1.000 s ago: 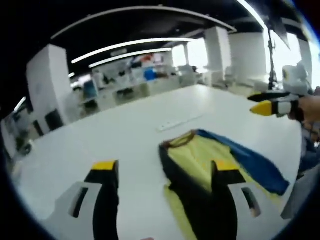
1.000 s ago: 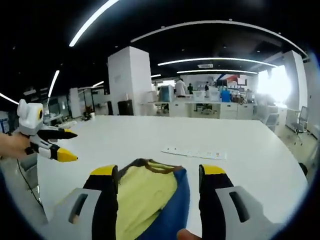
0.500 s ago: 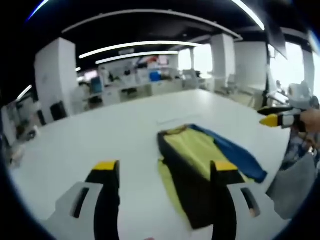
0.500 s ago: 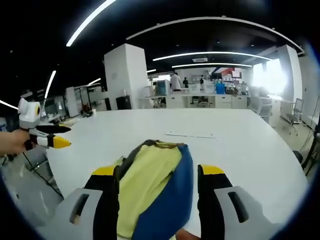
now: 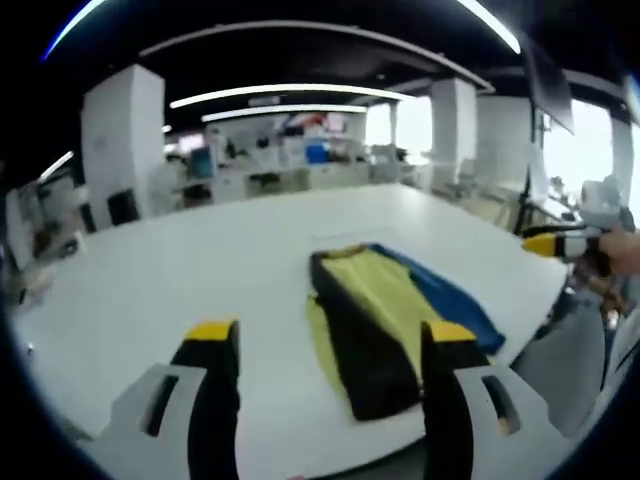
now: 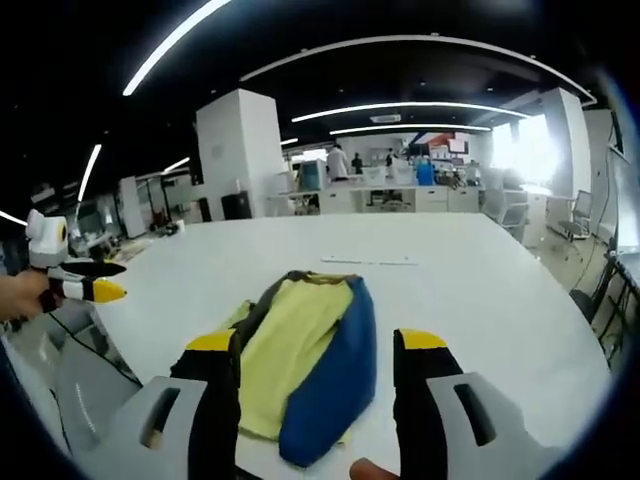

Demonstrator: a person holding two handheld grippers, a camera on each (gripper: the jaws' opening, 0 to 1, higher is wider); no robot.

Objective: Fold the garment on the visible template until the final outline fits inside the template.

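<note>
Hand-held gripper, left: jaws apart, nothing held, raised above the counter with the garment lying flat beyond its right jaw; hand-held gripper, right: jaws likewise apart and empty, garment between them in view but well below. Garment: yellow, black and blue, folded into a long narrow strip near the counter's edge; no template outline can be made out. Step judged: checking between folds; next move likely calls for a crosswise fold, end to end.

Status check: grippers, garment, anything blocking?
Left gripper open, holding nothing. Right gripper open, holding nothing. Garment folded narrow, yellow, black and blue, flat on the white table. No template outline made out; nothing in the way.
</note>
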